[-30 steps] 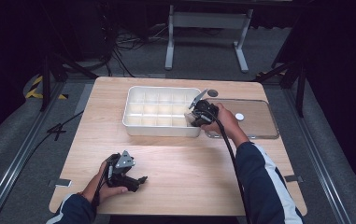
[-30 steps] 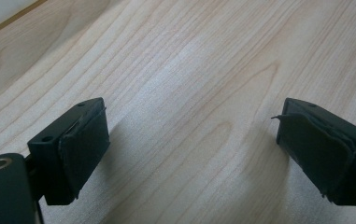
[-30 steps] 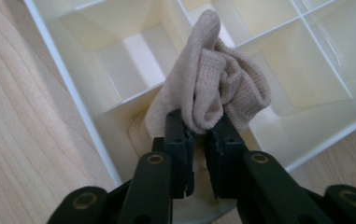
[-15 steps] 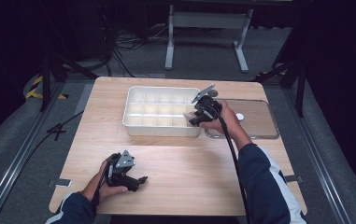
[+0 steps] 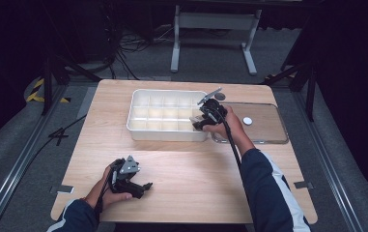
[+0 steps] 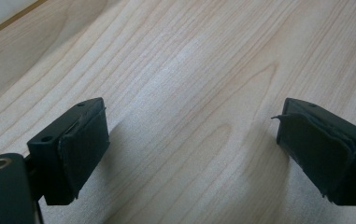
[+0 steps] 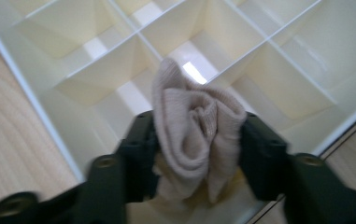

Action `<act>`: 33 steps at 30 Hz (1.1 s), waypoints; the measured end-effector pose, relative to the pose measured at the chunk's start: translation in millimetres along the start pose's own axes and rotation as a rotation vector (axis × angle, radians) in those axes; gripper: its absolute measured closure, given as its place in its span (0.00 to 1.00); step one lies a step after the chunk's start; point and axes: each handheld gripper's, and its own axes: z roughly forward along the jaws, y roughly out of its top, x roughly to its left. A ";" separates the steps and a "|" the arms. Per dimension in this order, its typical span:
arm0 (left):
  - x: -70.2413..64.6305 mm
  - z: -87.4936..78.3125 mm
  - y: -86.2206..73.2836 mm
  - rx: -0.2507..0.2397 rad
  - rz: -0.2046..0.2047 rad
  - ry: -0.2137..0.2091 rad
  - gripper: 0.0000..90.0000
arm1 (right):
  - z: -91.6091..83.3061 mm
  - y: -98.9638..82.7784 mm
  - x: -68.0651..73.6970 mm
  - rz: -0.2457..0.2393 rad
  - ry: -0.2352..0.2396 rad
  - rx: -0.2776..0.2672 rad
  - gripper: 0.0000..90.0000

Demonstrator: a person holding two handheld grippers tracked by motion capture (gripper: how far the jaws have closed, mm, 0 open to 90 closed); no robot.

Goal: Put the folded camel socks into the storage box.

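Just closing, right gripper (image 7: 199, 140) fingers pinch the beige cloth (image 7: 196, 126) over the divided tray (image 7: 63, 116); left gripper (image 6: 192, 149) fingers spread.

Dark room, grey floor (image 5: 17, 159), wooden table (image 5: 196, 174)

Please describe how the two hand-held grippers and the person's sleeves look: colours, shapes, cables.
Both grippers, left gripper and right gripper, are black with two blocky jaws bearing dark, worn-edged pads. Each carries a grey three-cornered plate on top. A black cable trails from the right one along the forearm. The sleeves are dark navy with a white stripe.
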 end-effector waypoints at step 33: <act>-0.6 -0.4 0.1 0.003 0.006 0.008 0.11 | 12.7 10.1 8.7 -0.150 -0.003 0.253 0.87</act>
